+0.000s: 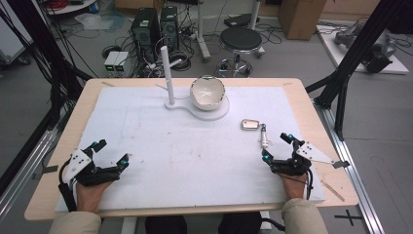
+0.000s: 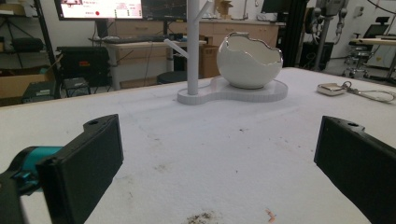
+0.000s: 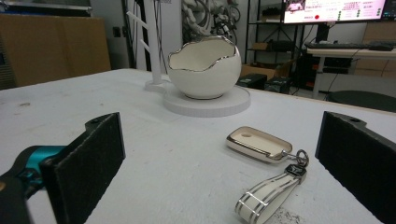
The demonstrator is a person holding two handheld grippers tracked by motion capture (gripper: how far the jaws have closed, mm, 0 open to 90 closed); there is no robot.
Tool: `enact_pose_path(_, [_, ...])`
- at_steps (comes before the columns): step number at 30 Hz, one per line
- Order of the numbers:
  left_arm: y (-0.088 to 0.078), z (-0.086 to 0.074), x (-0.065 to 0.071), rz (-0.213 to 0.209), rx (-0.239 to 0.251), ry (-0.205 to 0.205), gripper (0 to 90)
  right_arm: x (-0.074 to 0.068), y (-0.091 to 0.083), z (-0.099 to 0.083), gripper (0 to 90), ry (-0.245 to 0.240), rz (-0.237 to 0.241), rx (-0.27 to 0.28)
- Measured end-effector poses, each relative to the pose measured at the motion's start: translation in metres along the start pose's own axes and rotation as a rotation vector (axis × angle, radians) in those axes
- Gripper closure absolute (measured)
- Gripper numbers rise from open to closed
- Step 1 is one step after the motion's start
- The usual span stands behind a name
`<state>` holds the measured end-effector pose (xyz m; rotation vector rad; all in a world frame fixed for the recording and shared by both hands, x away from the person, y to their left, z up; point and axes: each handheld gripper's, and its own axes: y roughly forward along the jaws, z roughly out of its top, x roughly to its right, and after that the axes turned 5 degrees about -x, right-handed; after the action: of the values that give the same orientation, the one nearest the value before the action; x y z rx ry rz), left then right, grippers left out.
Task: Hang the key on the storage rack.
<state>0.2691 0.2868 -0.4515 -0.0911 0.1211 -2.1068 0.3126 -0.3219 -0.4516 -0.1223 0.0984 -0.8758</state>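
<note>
Jaws of my right gripper [image 1: 276, 146] stand wide apart with nothing between them, resting low at the near right edge of the white mat [image 1: 146, 141]; in the right gripper view the two black pads frame bare mat and, just ahead, the thing I am nearest to. That thing is a key fob [image 3: 259, 143] with a short strap [image 3: 268, 196] joined to it by a small ring. From my right fingers it lies just forward and a touch toward the middle of the table, flat on the mat, apart from both pads. Its long axis matters most: fob and strap make one line, with the strap end nearest me and the fob farther off, toward the bowl. In the high view the fob [image 1: 249, 125] sits beyond the strap [image 1: 263, 136], and the line runs roughly away from me, slanting slightly left. I judge a short reach forward would bring my open jaws to it, and closing across the fob's narrow width looks easier than taking it endwise. My left gripper [image 1: 112, 153] is also spread open and empty, at the near left of the mat, well apart from the fob, so the right hand is plainly the closer one. Farther out stands an egg-shaped bowl [image 1: 207, 92] on a white base [image 1: 221, 112], with an upright post [image 1: 168, 78] beside it.
</note>
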Motion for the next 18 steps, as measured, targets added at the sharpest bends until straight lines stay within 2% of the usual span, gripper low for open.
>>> enact_pose_path(9, [0.0006, 0.0001, 0.0009, -0.001, -0.003, 0.001, 1.7, 0.0001, 0.0001, 0.0001, 0.6, -0.003, -0.006, -0.004])
enact_pose_path(14, [0.0006, 0.0002, 0.0005, 0.000, -0.009, 0.005, 1.7, 0.0020, 0.0007, 0.0007, 0.6, 0.020, -0.012, -0.004])
enact_pose_path(15, [0.0009, 0.0003, 0.0004, 0.000, -0.008, 0.000, 1.7, 0.0012, 0.0003, 0.0009, 0.6, 0.031, -0.022, -0.007])
enact_pose_path(16, [0.0010, 0.0004, 0.0001, -0.001, -0.010, 0.000, 1.7, 0.0013, 0.0003, 0.0014, 0.5, 0.020, -0.048, -0.009])
enact_pose_path(18, [0.0012, 0.0005, 0.0002, -0.001, -0.011, -0.001, 1.7, 0.0020, 0.0009, 0.0026, 0.5, 0.035, -0.057, -0.025])
